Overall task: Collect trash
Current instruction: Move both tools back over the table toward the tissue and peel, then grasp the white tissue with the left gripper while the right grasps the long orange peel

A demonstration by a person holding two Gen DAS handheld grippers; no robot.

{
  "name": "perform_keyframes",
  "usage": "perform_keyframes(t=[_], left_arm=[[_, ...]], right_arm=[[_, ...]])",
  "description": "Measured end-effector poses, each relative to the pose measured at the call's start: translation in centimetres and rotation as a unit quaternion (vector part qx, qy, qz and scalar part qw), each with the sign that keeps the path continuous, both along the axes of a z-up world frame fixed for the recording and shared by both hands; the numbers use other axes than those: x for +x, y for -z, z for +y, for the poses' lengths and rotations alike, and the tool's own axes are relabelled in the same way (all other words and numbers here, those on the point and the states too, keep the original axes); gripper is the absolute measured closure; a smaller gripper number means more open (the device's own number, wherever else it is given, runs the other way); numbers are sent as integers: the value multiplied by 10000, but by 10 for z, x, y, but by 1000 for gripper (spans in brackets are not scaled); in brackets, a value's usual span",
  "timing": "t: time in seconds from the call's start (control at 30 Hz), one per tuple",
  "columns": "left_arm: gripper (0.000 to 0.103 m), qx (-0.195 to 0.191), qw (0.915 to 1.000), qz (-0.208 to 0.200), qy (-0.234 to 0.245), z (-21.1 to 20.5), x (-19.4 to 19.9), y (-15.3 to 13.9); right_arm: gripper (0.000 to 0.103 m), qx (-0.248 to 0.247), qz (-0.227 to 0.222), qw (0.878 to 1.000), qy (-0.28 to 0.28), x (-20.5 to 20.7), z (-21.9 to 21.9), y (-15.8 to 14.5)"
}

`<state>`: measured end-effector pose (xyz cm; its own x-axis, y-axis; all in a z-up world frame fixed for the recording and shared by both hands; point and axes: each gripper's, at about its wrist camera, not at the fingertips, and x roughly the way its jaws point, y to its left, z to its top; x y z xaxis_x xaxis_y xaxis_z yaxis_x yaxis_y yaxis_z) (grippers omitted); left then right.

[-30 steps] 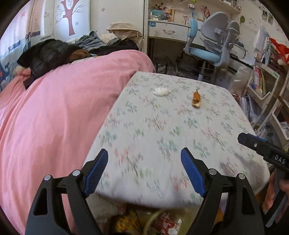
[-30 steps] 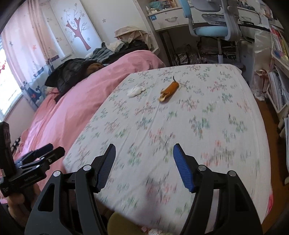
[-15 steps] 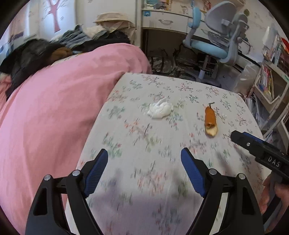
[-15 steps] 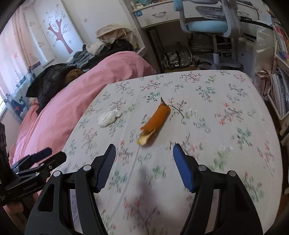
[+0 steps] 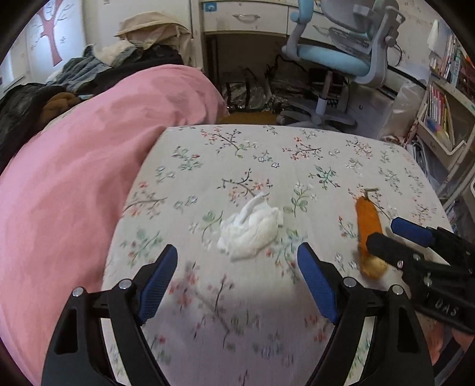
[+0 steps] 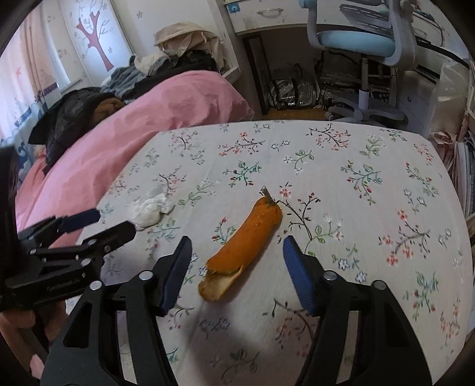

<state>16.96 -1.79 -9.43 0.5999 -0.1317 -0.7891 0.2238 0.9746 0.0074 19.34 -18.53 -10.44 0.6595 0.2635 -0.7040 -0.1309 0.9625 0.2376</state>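
A crumpled white tissue (image 5: 251,230) lies on the floral tablecloth (image 5: 267,154), just ahead of my left gripper (image 5: 237,267), which is open with nothing between its fingers. An orange peel (image 6: 243,246) with a stem lies to the tissue's right. My right gripper (image 6: 236,255) hovers over the peel's near end with its jaws closing; the peel sits between the blue pads but they do not touch it. In the left wrist view the right gripper (image 5: 394,234) straddles the peel (image 5: 368,225). In the right wrist view the left gripper (image 6: 104,225) reaches toward the tissue (image 6: 148,209).
A pink duvet (image 5: 74,178) borders the table on the left, with dark clothes (image 6: 77,112) piled on it. Beyond the table's far edge stand a blue swivel chair (image 5: 335,56) and a desk (image 5: 246,17). Bookshelves (image 5: 445,112) stand at the right.
Both grippers have moved forward over the table, so tissue and peel now lie close in front of them. The right gripper's jaws have narrowed a little.
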Motion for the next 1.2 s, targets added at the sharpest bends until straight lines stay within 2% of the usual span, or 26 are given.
perform_keyframes(t=[0.13, 0.33, 0.4, 0.5, 0.53, 0.57, 0.63, 0.67, 0.87, 1.03, 1.2], left_arm=[[24, 45, 9999, 146, -8, -5, 15, 9], [24, 96, 9995, 294, 8, -15, 30, 16], [29, 157, 9995, 288, 38, -19, 32, 17], [43, 272, 9993, 200, 141, -25, 31, 16], [58, 228, 9993, 197, 213, -26, 30, 14], [68, 240, 9992, 204, 234, -27, 28, 14], [79, 211, 9990, 252, 296, -27, 24, 12], [81, 193, 9990, 269, 316, -26, 20, 12], [82, 211, 9985, 281, 411, -22, -11, 8], [82, 65, 9987, 260, 444, -22, -40, -2], [82, -10, 9981, 243, 560, -26, -84, -9]], right_arm=[[51, -269, 110, 9995, -111, 12, 6, 9], [60, -557, 36, 9978, -357, 19, 13, 10], [69, -544, 42, 9976, -417, 21, 12, 11], [79, -517, 85, 9973, -508, 22, 10, 11], [81, -488, 105, 9974, -527, 21, 9, 11], [83, -450, 133, 9974, -552, 19, 8, 10], [84, -400, 168, 9974, -584, 16, 7, 10], [84, -396, 178, 9973, -599, 14, 7, 9], [84, -379, 73, 9969, -689, -16, 7, -3], [84, -407, -8, 9967, -705, -55, 2, -16], [84, -544, 167, 9954, -765, -100, -2, -15]])
